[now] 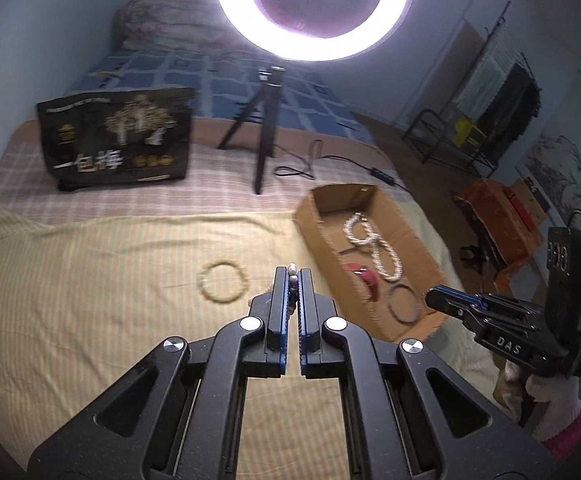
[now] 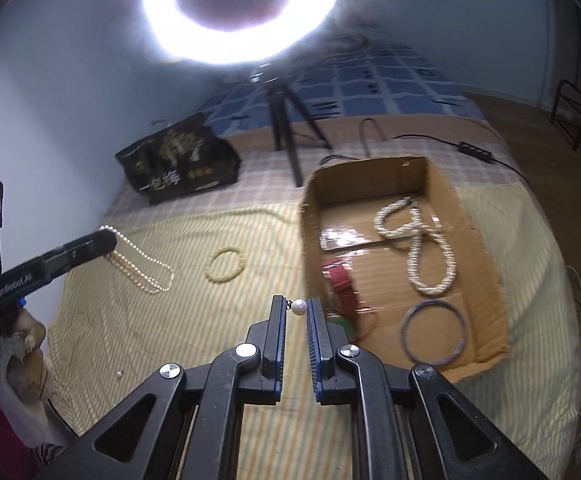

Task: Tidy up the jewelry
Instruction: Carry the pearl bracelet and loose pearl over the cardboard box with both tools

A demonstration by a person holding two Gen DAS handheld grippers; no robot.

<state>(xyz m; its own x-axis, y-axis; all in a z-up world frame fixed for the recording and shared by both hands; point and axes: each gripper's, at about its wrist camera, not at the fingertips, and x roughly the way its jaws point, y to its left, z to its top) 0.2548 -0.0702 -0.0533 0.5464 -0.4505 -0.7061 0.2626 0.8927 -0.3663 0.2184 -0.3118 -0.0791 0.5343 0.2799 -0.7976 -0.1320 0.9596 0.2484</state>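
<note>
My left gripper point(image 1: 292, 270) is shut on a pearl necklace point(image 2: 140, 264), which hangs from its tip above the striped bedspread; it shows in the right wrist view point(image 2: 106, 240). My right gripper point(image 2: 298, 306) is shut on a pearl earring point(image 2: 299, 307), just left of the cardboard box point(image 2: 486, 272); it shows in the left wrist view point(image 1: 430, 298) at the box's near corner. The box point(image 1: 314, 236) holds a thick white bead necklace point(image 2: 418, 248), a red item point(image 2: 340, 280) and a dark bangle point(image 2: 436, 330). A pale bead bracelet point(image 2: 226, 266) lies on the bedspread, also in the left wrist view point(image 1: 222, 282).
A ring light on a black tripod point(image 1: 262, 128) stands behind the box, its cable point(image 1: 330, 164) trailing right. A black printed bag point(image 1: 118, 140) stands at the back left. A small pearl point(image 2: 119, 375) lies on the bedspread near the front left. The bed edge drops off right of the box.
</note>
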